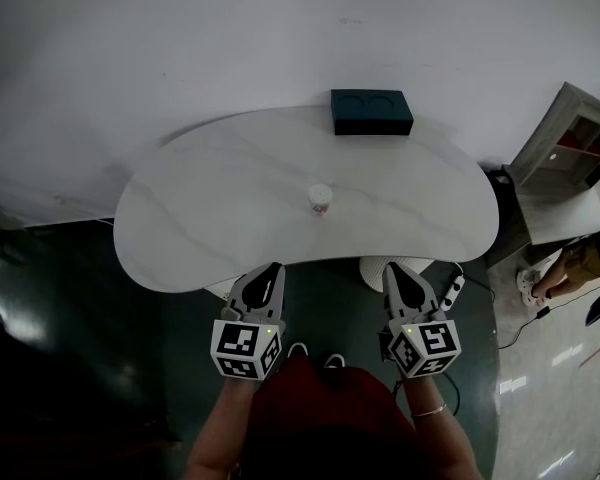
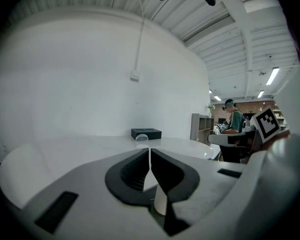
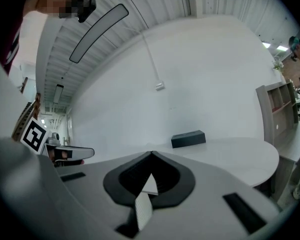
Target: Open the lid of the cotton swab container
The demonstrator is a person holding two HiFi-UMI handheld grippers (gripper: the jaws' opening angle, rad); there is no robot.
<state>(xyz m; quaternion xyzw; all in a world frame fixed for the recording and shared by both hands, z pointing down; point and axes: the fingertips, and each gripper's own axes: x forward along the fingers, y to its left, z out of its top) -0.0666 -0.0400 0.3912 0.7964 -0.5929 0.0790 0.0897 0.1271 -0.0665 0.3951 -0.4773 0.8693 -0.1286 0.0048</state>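
A small round cotton swab container [image 1: 320, 199] with a pale lid stands upright near the middle of the white table [image 1: 200, 218]. It shows small and far off in the left gripper view [image 2: 142, 137]. My left gripper [image 1: 268, 271] and right gripper [image 1: 397, 272] hover side by side at the table's near edge, both short of the container. Each is shut with nothing between its jaws. In their own views the left gripper [image 2: 149, 151] and right gripper [image 3: 151, 155] show tips pressed together.
A dark rectangular box [image 1: 371, 112] lies at the table's far edge, also visible as the box [image 2: 146, 133] and the box [image 3: 188, 138]. A shelf unit [image 1: 580, 138] stands to the right. A person [image 2: 234, 121] sits beyond the table. The table's pedestal base [image 1: 400, 268] is below the right gripper.
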